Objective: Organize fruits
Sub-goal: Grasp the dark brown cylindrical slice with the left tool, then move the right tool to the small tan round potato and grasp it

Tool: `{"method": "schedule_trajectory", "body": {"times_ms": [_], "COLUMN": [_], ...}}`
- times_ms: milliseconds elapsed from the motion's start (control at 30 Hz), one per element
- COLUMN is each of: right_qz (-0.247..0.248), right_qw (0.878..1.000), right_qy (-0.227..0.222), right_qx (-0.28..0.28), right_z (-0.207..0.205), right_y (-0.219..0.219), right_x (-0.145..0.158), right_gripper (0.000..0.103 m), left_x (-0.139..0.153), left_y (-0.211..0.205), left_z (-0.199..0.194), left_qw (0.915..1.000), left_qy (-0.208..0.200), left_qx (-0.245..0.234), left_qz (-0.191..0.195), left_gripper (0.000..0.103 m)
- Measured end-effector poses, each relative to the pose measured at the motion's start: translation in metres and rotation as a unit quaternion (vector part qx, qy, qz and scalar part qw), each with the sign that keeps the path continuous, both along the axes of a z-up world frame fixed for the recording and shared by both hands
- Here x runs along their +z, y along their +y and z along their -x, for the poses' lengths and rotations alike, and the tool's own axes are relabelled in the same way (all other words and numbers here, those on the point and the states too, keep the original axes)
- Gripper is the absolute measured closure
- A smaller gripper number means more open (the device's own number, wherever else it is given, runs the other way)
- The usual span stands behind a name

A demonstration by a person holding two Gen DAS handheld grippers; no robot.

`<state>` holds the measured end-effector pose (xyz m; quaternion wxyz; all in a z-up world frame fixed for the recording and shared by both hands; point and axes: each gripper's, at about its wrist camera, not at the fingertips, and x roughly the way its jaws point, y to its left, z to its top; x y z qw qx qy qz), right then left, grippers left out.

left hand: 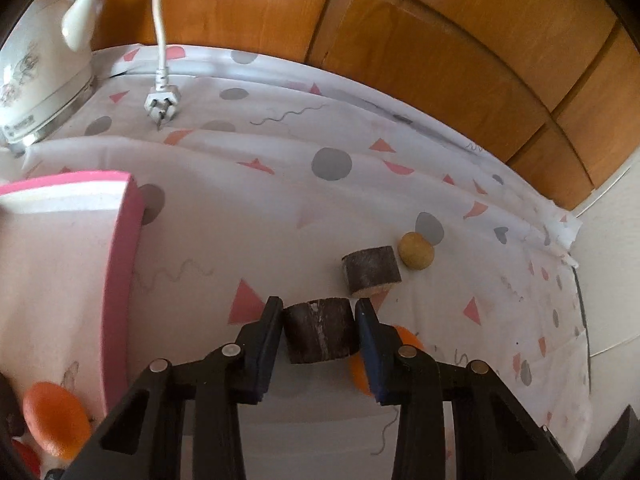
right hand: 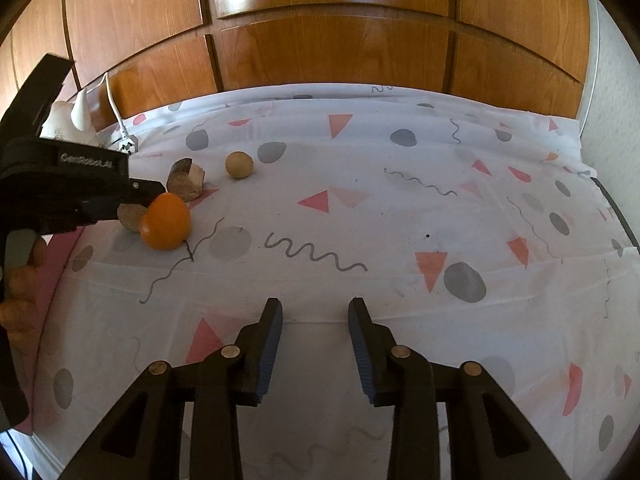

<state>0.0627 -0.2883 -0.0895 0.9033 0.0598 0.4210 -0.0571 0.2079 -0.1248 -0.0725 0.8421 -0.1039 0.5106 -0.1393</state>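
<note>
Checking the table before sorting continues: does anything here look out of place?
Yes. A white power plug lies loose on the patterned cloth beside the kettle, unplugged, its cord trailing up the wooden panels. It doesn't belong with the fruit.

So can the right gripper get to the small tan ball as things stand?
Probably yes. The right gripper holds nothing, and bare tablecloth lies between it and the tan ball. The left gripper and orange sit off to the side.
</note>
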Motion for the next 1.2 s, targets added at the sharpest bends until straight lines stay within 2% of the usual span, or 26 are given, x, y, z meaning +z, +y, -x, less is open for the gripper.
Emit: {"method": "schedule_trajectory", "body": {"times_ms": [67, 200, 333, 467, 600, 667, 900, 1200], "right_qz": [-0.001, -0.003, -0.004, -0.005, -0.005, -0.006, -0.005, -0.004], "right_qw": [1.000, 1.000, 1.000, 1.000, 1.000, 1.000, 1.000, 1.000], "right_qy": [0.000, 0.000, -0.001, -0.001, -0.001, -0.001, 0.001, 0.001], "right_qx": [0.000, 0.000, 0.000, 0.000, 0.000, 0.000, 0.001, 0.001], "right_z": [0.000, 0.000, 0.000, 0.000, 0.000, 0.001, 0.000, 0.000], "right_y": [0.000, 0.000, 0.000, 0.000, 0.000, 0.000, 0.000, 0.000], "right_x": [0.000, 0.000, 0.000, 0.000, 0.000, 0.000, 0.000, -0.001], "right_gripper": [0.068, 0.068, 0.068, 0.068, 0.068, 0.068, 0.068, 0.068], "left_x": [0.005, 0.014, 0.018, 0.016, 0.006, 0.006, 0.000, -0.006], "left_y": [0.009, 0.018, 0.021, 0.013, 0.002, 0.000, -0.001, -0.002], "left_z": [0.008, 0.031, 0.063, 0.099, 0.129, 0.139, 0.143, 0.143], "left_qw": [0.9999, 0.9998, 0.9992, 0.9970, 0.9929, 0.9895, 0.9849, 0.9847], "left_qy": [-0.006, -0.019, -0.033, -0.056, -0.078, -0.104, -0.136, -0.142], "left_qx": [0.005, 0.008, 0.000, -0.027, -0.047, -0.046, -0.045, -0.041], "left_qz": [0.011, -0.004, -0.024, -0.047, -0.077, -0.089, -0.097, -0.093], "left_gripper": [0.066, 0.066, 0.066, 0.066, 0.066, 0.066, 0.065, 0.067]}}
